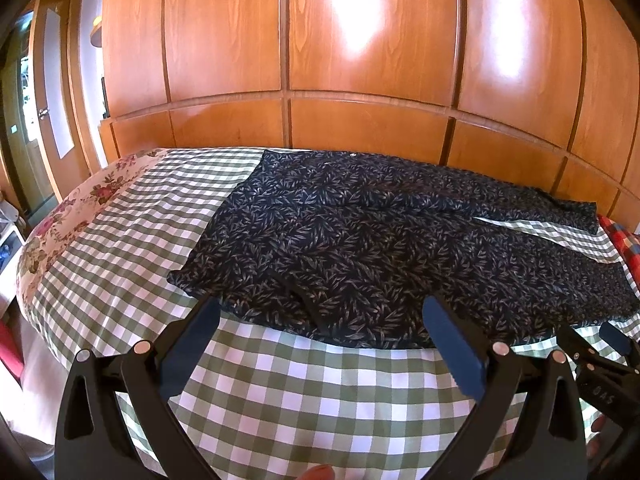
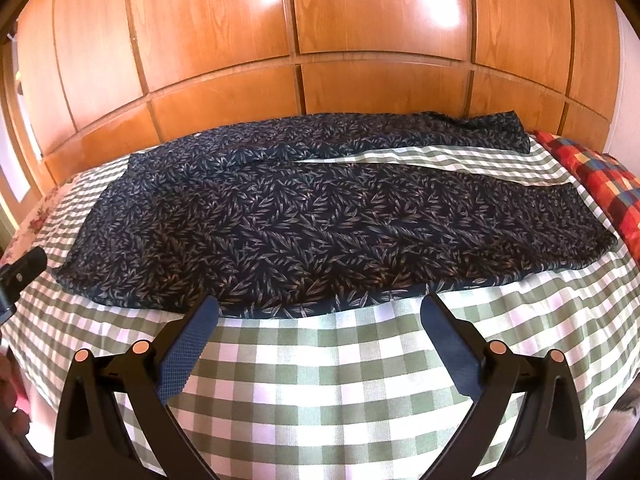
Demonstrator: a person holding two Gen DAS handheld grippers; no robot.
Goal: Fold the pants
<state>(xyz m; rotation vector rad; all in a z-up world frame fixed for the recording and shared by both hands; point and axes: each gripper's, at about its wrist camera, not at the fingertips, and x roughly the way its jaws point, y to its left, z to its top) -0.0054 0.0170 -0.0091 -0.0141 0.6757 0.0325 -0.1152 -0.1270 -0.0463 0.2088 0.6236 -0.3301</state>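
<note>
Glossy wood wardrobe [image 1: 372, 40], green-checked bed [image 2: 320, 380], door [image 1: 44, 120] at left

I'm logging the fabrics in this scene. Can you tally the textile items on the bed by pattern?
Leaf print: 1, pants
Green check: 1, sheet
Floral: 1, pillow
Red plaid: 1, cushion
Total: 4

Right of the left jaws, the right gripper [image 1: 592, 344] is cut by the frame edge. Beyond the right jaws, the pants' [image 2: 280, 216] far leg end is partly obscured behind folds.
</note>
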